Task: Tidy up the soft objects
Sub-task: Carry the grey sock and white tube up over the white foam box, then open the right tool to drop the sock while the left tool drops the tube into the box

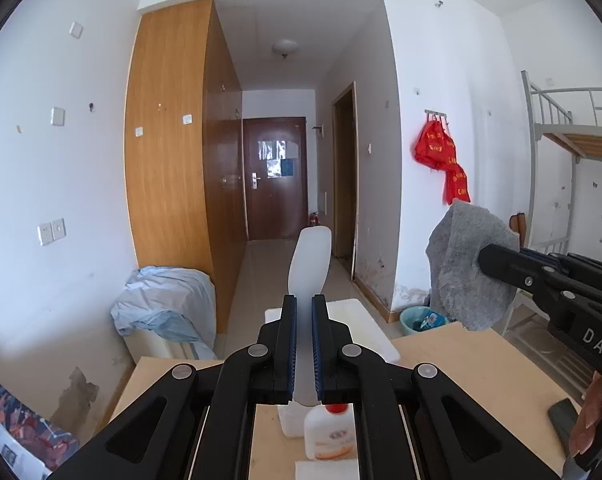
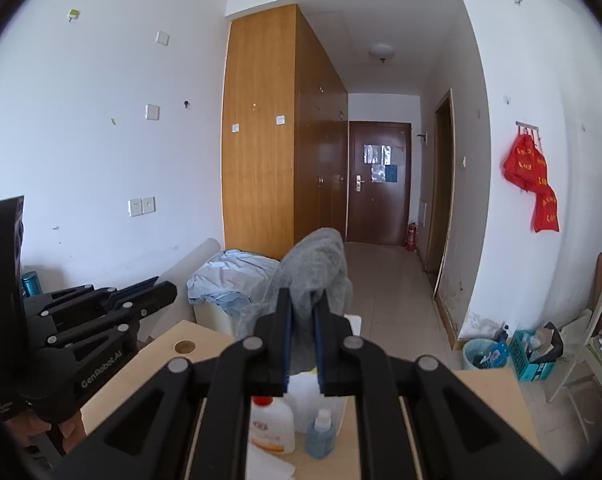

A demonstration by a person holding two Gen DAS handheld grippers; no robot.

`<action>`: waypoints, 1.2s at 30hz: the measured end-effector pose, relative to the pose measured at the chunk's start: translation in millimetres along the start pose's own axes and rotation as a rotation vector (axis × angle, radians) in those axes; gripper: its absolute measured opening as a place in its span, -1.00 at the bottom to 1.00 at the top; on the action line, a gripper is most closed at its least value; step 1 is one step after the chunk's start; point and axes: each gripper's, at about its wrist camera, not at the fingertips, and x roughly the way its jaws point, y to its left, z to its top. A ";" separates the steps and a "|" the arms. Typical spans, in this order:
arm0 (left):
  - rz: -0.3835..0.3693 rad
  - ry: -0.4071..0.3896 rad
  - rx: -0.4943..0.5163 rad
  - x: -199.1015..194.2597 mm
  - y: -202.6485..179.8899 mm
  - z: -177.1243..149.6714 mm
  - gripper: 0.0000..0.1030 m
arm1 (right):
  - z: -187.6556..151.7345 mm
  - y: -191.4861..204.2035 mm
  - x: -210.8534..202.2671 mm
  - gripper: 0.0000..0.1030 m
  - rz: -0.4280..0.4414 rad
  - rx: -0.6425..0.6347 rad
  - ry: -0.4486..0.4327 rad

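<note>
My left gripper (image 1: 304, 308) is shut on a white insole (image 1: 310, 264) that sticks up and away from the fingers, above the wooden table (image 1: 461, 364). My right gripper (image 2: 301, 308) is shut on a grey cloth (image 2: 313, 272), held bunched and drooping over the fingers. The grey cloth also shows in the left wrist view (image 1: 465, 264) at the right, hanging from the right gripper (image 1: 486, 258). The left gripper shows in the right wrist view (image 2: 163, 290) at the left, side on.
A white lotion bottle with a red cap (image 1: 331, 432), a white container (image 2: 313, 396) and a small blue bottle (image 2: 320, 434) stand on the table. A white box (image 1: 361, 328) lies beyond. A dark phone (image 1: 563, 420) lies at the right. A blue sheet (image 1: 165, 304) covers a box.
</note>
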 end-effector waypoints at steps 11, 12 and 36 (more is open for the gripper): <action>0.004 0.032 -0.011 68.3 21.5 16.3 -0.86 | 10.4 -16.0 60.1 -0.76 -0.002 0.003 0.033; 0.003 0.038 -0.011 76.1 23.0 18.0 -0.86 | 11.0 -16.4 64.6 -0.76 -0.002 0.001 0.038; -0.009 0.172 0.003 177.9 21.2 7.1 -0.86 | -14.1 -40.7 154.5 -0.76 0.021 0.039 0.249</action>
